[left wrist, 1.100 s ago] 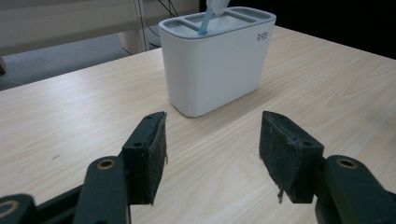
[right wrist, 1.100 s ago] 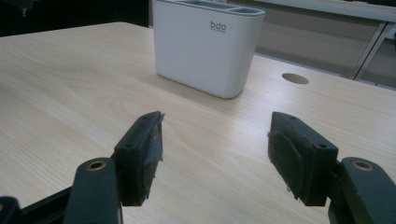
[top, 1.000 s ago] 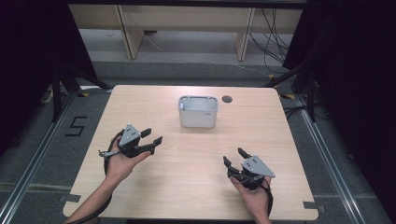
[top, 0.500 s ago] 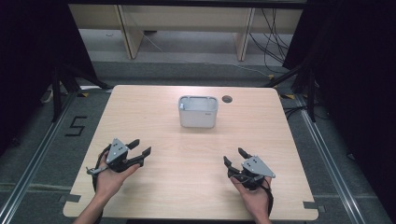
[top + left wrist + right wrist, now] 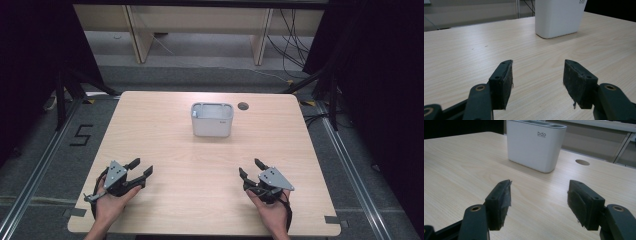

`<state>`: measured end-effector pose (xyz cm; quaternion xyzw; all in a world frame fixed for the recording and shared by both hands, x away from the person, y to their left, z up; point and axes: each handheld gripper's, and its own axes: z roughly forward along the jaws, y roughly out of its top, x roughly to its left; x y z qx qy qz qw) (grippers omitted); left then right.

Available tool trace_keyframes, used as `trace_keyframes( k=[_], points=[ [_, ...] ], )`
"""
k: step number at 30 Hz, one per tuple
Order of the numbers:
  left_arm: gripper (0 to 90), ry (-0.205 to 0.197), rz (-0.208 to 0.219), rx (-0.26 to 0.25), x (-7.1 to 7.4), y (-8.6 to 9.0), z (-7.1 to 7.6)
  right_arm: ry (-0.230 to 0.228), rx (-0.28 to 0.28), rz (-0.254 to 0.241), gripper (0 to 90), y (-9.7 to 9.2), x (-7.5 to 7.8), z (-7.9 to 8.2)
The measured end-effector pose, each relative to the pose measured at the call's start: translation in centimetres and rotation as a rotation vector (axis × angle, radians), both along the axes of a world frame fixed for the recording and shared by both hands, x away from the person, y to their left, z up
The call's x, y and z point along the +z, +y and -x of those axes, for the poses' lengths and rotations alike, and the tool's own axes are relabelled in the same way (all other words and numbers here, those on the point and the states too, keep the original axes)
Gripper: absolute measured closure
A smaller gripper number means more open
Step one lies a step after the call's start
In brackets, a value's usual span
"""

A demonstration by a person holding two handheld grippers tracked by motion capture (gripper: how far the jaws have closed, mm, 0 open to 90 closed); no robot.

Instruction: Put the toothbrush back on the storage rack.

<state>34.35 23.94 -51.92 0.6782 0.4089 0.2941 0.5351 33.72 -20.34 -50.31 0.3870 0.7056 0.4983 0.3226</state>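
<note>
Your left tool [image 5: 141,169] sits low at the near-left of the surface [image 5: 165,130], jaws apart w/ nothing between them; in the left gripper view the two black pads [image 5: 504,83] stand wide w/ bare wood grain showing in the gap. Your right tool [image 5: 251,169] sits at the near-right, approx. level w/ the left one, jaws also apart and empty; the right gripper view shows the same wide gap over bare wood. Both tools point toward the far side, each held in a hand [image 5: 111,200] coming in from the near edge, and each carries a grey three-cornered plate [image 5: 115,173] on top. The white container [image 5: 212,121] stands upright on the far half of the surface, about centred left-to-right, well apart from both tools. It's a rounded-corner box w/ an open top; the high view shows a rim and what looks like inner dividers, but contents can't be made out. In the right gripper view it carries small dark lettering near its top edge, and it stands ahead and a bit left of that tool's line. In the left gripper view it's ahead and to the right, its top cut off by the frame. A round dark hole [image 5: 243,106] lies in the surface just right of the container, toward the far edge. A "5" mark [image 5: 81,135] is on the floor left of the surface.
</note>
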Motion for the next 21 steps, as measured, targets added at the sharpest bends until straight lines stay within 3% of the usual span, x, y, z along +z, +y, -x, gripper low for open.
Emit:
trace_keyframes(
  k=[6,12,15,17,18,21],
  points=[
    [40.2,-0.016,0.002,0.009,-0.47,0.08,0.12,-0.001,-0.006,0.004,36.4,-0.17,-0.02,0.05],
    [39.2,-0.039,-0.029,0.023,-0.43,-0.14,0.43,0.002,0.003,-0.001,36.4,-0.11,-0.13,0.04],
    [39.3,-0.057,-0.007,0.032,-0.52,-0.04,0.44,0.004,0.002,0.003,36.4,-0.25,-0.13,0.02],
    [39.2,-0.049,-0.008,0.038,-0.46,0.04,0.57,0.004,0.005,-0.002,36.4,-0.26,-0.18,-0.02],
    [39.2,-0.068,0.004,0.036,-0.54,0.15,0.49,0.009,0.003,-0.003,36.4,-0.27,-0.19,0.06],
    [39.0,-0.067,-0.001,0.041,-0.51,0.15,0.56,0.006,0.006,-0.007,36.3,-0.41,-0.19,-0.02]
  ],
)
